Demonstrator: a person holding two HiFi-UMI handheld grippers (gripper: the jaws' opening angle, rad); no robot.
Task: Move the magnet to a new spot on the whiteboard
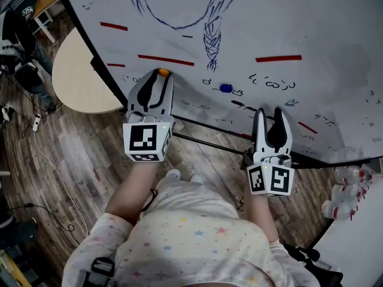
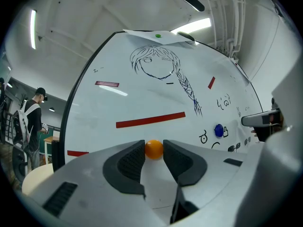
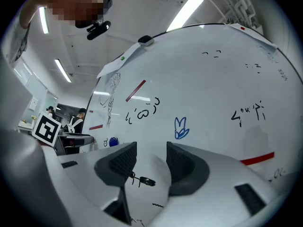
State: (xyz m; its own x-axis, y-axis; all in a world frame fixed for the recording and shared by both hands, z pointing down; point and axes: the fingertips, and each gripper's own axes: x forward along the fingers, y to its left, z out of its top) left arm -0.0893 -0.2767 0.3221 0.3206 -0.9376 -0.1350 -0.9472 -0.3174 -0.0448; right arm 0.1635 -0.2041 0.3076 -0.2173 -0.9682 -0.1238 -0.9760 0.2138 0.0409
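Pinching the small round orange magnet (image 2: 154,149) is what my left gripper (image 2: 154,148) is doing: its two dark ribbed jaws press on the magnet's sides, one at nine o'clock and one at three. I hold it by the sides because, as I judge it, a magnet comes off a steel face more easily when slid or tipped than when pulled straight out. It sits at the very jaw tips, against or just off the big white whiteboard (image 1: 335,28); I cannot tell which. On the board it lies just below the long red bar (image 1: 166,60), which runs off toward one o'clock. It is also at about nine o'clock from a round blue magnet (image 1: 225,88), well apart from it.

My left forearm reaches forward and up toward twelve o'clock, the marker cube nearest my body, so the jaws meet the board nearly head-on. The right gripper (image 1: 270,115) is held lower, at about four o'clock from the left one. It also points at the board, jaws spread with nothing between them but scribbled ink behind. I keep it idle there, out of the way of wherever the magnet goes; bare board lies toward two o'clock.
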